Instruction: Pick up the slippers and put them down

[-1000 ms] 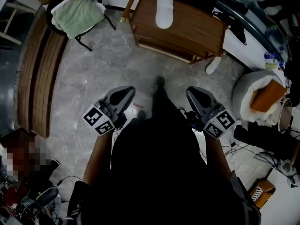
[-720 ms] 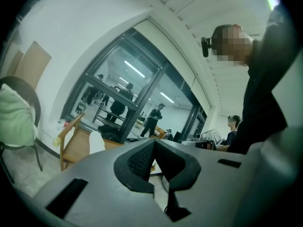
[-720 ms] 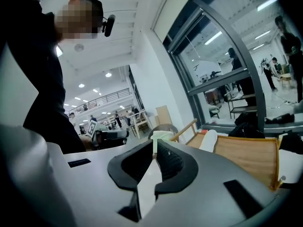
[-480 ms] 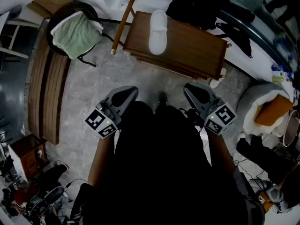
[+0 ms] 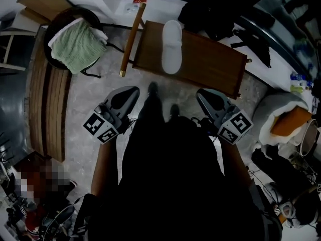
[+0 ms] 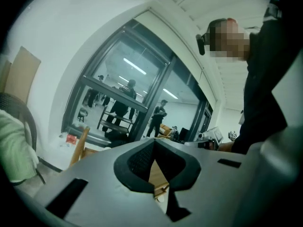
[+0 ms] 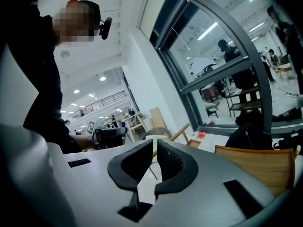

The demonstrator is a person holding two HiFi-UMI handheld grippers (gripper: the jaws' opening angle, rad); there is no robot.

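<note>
One white slipper (image 5: 171,39) lies on the brown wooden table (image 5: 215,62), toward its left end, in the head view. Both grippers hang in front of the person's dark body, short of the table's near edge. My left gripper (image 5: 128,93) is below and left of the slipper, its jaws closed tip to tip with nothing in them. My right gripper (image 5: 204,96) is below and right of the slipper, also shut and empty. In the left gripper view the fingertips (image 6: 152,144) meet, with table wood showing behind. The right gripper view shows the pads (image 7: 166,161) together.
A wooden stick (image 5: 131,36) leans by the table's left end. A chair with a green towel (image 5: 75,44) stands at the far left beside a slatted wooden bench (image 5: 45,99). A white pouf (image 5: 273,109) and dark bags (image 5: 210,9) lie to the right and behind.
The person has walked toward the table, so table and slipper now lie closer to both grippers. A foot has stepped forward between them. Both grippers stay shut and empty.
</note>
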